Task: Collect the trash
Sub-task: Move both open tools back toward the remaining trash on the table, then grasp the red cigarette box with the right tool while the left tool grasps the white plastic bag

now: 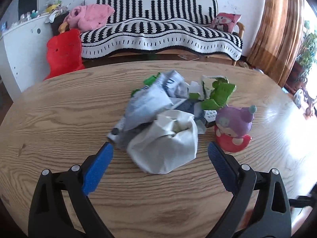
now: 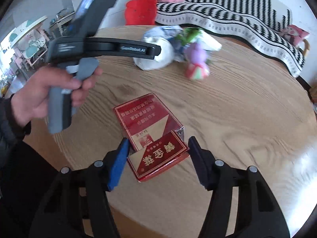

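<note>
Right tongs (image 2: 156,144) clamp the red packet (image 2: 150,136). Left tongs (image 1: 160,148) gape around the crumpled tissue (image 1: 164,146), beside the figurine (image 1: 233,129). Closing on it likely comes next.

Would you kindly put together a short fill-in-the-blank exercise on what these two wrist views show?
1. The right gripper has its jaws closed around a ____ cigarette box.
2. The left gripper is ____, with the crumpled white paper just ahead of its fingertips.
3. The purple-hooded toy figure stands on the ____ table beside the trash pile.
4. The sofa behind the table has a black-and-____ cover.

Missing words: red; open; wooden; white
</note>
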Action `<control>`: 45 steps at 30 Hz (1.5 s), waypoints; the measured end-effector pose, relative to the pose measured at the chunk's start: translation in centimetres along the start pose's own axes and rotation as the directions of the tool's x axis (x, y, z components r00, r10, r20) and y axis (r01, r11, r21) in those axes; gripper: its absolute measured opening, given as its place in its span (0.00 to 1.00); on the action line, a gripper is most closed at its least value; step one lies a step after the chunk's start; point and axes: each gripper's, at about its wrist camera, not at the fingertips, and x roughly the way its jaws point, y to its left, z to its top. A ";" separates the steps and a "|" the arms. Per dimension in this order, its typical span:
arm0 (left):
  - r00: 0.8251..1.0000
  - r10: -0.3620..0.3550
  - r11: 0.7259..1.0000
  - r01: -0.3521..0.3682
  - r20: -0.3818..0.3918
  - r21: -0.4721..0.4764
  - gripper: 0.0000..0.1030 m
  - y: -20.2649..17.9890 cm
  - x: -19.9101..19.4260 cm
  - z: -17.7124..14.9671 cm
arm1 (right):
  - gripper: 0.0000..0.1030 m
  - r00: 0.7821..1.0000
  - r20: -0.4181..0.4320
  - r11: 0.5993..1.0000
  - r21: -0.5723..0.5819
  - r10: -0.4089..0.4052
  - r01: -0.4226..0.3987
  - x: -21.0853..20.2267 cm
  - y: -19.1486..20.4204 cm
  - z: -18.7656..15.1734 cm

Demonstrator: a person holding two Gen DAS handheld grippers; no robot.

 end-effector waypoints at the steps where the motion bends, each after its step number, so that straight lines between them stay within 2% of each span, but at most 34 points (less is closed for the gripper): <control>1: 1.000 0.009 1.000 -0.009 0.000 0.007 0.80 -0.4 0.4 0.0 | 0.59 1.000 0.003 1.000 0.003 -0.011 0.011 -0.7 -0.3 -0.7; 2: 1.000 0.014 1.000 -0.014 -0.006 0.011 0.65 -0.5 0.5 -0.1 | 0.59 1.000 0.007 1.000 0.008 -0.020 0.020 -1.5 -0.7 -1.4; 4: 1.000 0.031 1.000 -0.030 0.005 -0.002 0.51 -0.9 -0.1 0.1 | 0.59 0.999 0.018 0.999 0.024 -0.032 0.032 -2.9 -1.3 -2.5; 6: 1.000 0.028 1.000 -0.028 -0.006 -0.012 0.11 -1.4 -1.5 0.6 | 0.59 0.999 0.031 0.998 0.044 -0.041 0.039 -4.2 -1.9 -3.2; 9: 1.000 -0.015 0.999 0.015 -0.007 -0.030 0.00 -2.2 -3.8 0.4 | 0.59 0.997 0.057 0.994 0.096 -0.061 0.055 -6.5 -3.6 -4.8; 15: 0.998 -0.060 0.998 0.061 0.015 -0.025 0.00 -3.3 -7.2 0.1 | 0.59 0.991 0.082 0.979 0.183 -0.103 0.087 -10.2 -6.4 -7.9; 20: 0.997 -0.081 0.997 0.081 0.019 -0.014 0.01 -2.6 -6.7 0.5 | 0.59 0.987 0.090 0.969 0.221 -0.134 0.112 -12.7 -7.8 -10.5; 21: 0.998 -0.069 0.998 0.069 0.008 0.006 0.14 -2.4 -5.8 0.5 | 0.59 0.987 0.086 0.968 0.225 -0.137 0.115 -13.0 -8.0 -11.1; 22: 0.999 -0.053 0.998 0.053 -0.001 0.019 0.34 -2.2 -5.2 0.6 | 0.59 0.986 0.080 0.966 0.227 -0.144 0.122 -13.2 -8.2 -11.5; 23: 1.000 -0.011 0.999 0.012 -0.010 0.030 0.90 -2.1 -4.4 0.5 | 0.59 0.986 0.075 0.966 0.227 -0.148 0.127 -13.2 -8.3 -11.7; 25: 0.999 0.032 0.999 -0.033 0.034 0.037 0.91 -1.8 -3.7 0.2 | 0.59 0.985 0.062 0.964 0.226 -0.158 0.140 -13.1 -8.7 -12.0; 28: 0.998 0.058 0.996 -0.059 0.016 0.068 0.91 -1.9 -2.1 0.0 | 0.59 0.986 0.049 0.962 0.232 -0.161 0.146 -12.6 -9.1 -12.0; 35: 0.998 0.064 0.998 -0.064 -0.006 -0.003 0.91 -1.9 0.9 0.7 | 0.59 0.987 0.036 0.963 0.225 -0.158 0.146 -11.1 -9.1 -10.7; 38: 0.996 0.084 0.996 -0.083 -0.043 0.020 0.55 -1.6 2.3 0.6 | 0.59 0.988 0.032 0.966 0.217 -0.153 0.142 -10.8 -9.0 -10.6; 42: 0.997 0.060 0.997 -0.061 -0.043 -0.044 0.52 -0.4 0.8 0.9 | 0.59 0.989 0.028 0.968 0.211 -0.146 0.137 -10.5 -8.8 -10.4; 45: 0.998 0.070 0.996 -0.071 -0.007 -0.051 0.52 -0.2 -2.2 1.3 | 0.59 0.988 0.037 0.967 0.217 -0.148 0.137 -10.7 -8.9 -10.2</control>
